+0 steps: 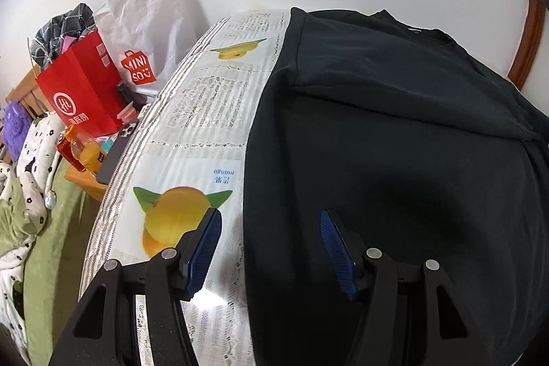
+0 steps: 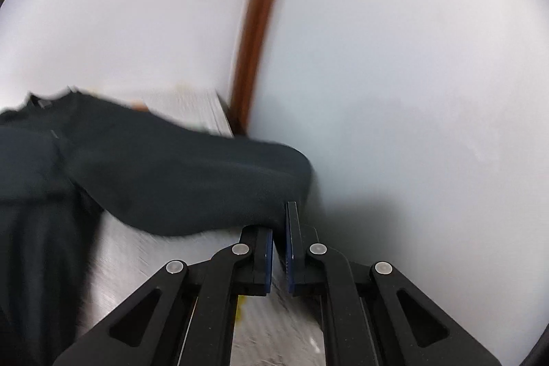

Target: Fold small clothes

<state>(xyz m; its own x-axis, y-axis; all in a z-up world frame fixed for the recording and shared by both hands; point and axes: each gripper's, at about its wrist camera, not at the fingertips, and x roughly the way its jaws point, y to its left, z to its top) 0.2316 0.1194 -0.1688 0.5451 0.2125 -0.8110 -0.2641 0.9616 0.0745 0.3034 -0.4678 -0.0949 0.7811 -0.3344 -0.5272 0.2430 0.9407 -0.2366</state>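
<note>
White wall behind the printed tablecloth (image 1: 192, 132). My left gripper (image 1: 269, 237) hovers about half open, holding nothing, over the edge of the black shirt (image 1: 394, 143). My right gripper (image 2: 279, 242) is clamped on its sleeve (image 2: 192, 180).

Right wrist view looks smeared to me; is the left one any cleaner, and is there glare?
Right wrist view: motion blur smears the dark shirt and table. Left wrist view: sharp, fisheye-bent edges, a bright glare patch on the glossy tablecloth, shadow on the shirt.

Black garment (image 2: 164, 180) motion-blurred, perhaps pinched in right claw (image 2: 279, 228)
</note>
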